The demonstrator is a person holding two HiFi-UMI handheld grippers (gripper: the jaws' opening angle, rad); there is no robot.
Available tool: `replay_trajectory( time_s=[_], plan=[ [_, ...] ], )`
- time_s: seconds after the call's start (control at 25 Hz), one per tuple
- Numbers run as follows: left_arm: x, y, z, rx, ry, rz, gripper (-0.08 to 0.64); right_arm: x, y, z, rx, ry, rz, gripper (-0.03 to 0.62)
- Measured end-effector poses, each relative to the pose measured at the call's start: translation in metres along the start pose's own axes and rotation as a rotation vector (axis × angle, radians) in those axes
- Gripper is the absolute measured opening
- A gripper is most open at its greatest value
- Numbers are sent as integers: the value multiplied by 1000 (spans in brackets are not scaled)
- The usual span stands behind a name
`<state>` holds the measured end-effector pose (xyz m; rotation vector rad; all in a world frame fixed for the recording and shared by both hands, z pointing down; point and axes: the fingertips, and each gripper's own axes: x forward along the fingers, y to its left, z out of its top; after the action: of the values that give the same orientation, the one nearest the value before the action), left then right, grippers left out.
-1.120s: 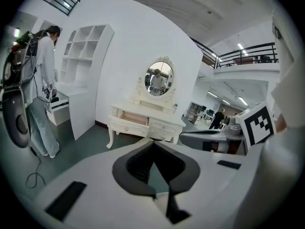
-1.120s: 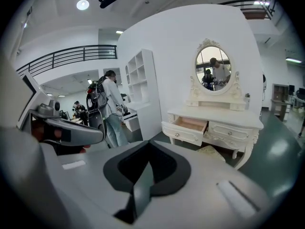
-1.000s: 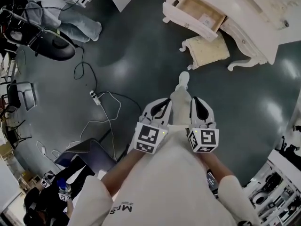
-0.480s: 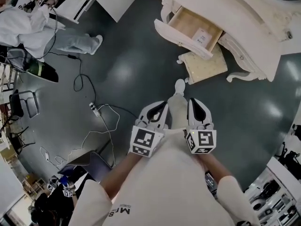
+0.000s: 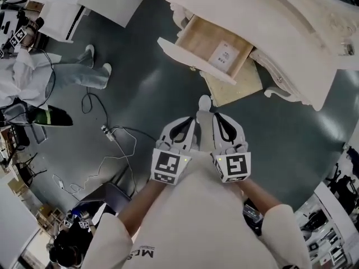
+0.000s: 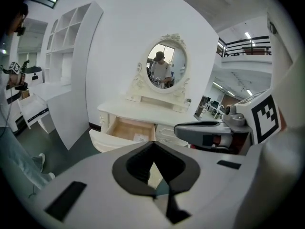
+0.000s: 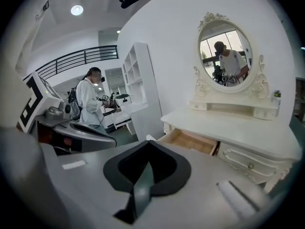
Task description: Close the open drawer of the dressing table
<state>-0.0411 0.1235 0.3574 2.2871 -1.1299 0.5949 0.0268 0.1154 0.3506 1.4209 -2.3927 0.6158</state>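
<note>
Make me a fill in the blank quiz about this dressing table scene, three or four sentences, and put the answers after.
1. The wood-lined drawer of the white dressing table stands ___.
2. A small white card lies ___ that drawer.
3. The left gripper and the right gripper each have their jaws ___, with nothing held.
4. The table's white-framed mirror is ___ in shape.

Missing words: open; inside; shut; oval.

shirt print (image 5: 144,254): cut off, illegible | card (image 5: 222,55) in drawer (image 5: 197,38): print too small
</note>
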Motion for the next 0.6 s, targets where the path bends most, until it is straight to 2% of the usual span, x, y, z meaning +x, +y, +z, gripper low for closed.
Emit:
replay_trajectory(
  time_s=[0.28, 0.6],
  plan=[
    [41, 0, 33, 9, -10, 13, 9, 24, -46, 21, 9, 1, -6, 3],
    [63, 13, 43, 40, 1, 9, 11, 40, -61, 19, -4, 40, -5, 3]
  ],
)
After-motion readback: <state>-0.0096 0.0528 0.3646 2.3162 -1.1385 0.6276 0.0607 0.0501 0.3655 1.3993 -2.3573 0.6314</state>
